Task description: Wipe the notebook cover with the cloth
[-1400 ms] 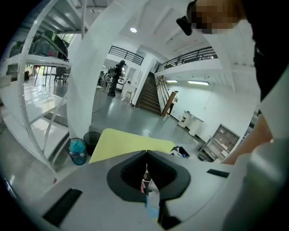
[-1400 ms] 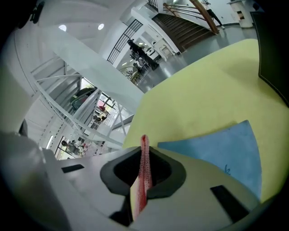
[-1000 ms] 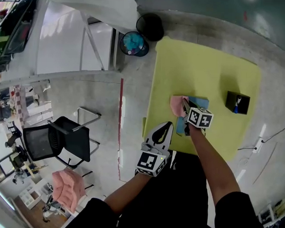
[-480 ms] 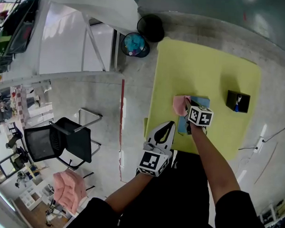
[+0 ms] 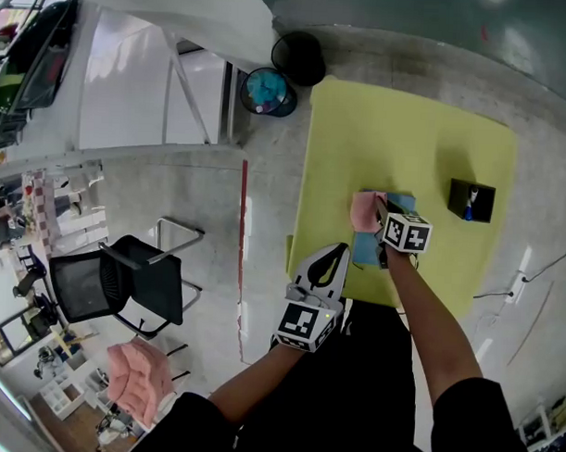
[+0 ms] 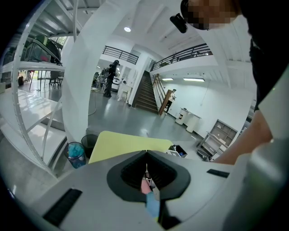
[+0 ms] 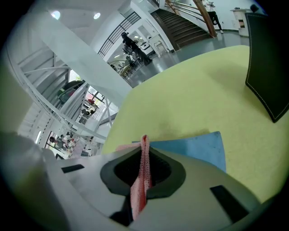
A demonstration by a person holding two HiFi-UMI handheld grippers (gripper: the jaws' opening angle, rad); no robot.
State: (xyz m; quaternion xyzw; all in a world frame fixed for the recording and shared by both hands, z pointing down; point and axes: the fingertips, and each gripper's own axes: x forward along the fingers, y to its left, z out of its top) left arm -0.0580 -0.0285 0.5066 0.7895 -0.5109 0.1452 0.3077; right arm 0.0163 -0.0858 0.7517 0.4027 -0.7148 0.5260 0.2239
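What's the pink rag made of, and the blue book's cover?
The pink cloth looks like soft knitted or woven fabric: a fine mesh texture shows along its pinched fold. The blue notebook has a cover that looks smooth and matte, probably card or plastic; the pictures can't settle which.

My head camera looks steeply down on the yellow bench point(image 5: 397, 132), the one on my left fingers point(image 6: 130, 173) faces it from off its near edge, and the one on my right fingers point(image 7: 119, 173) skims close over the same top.
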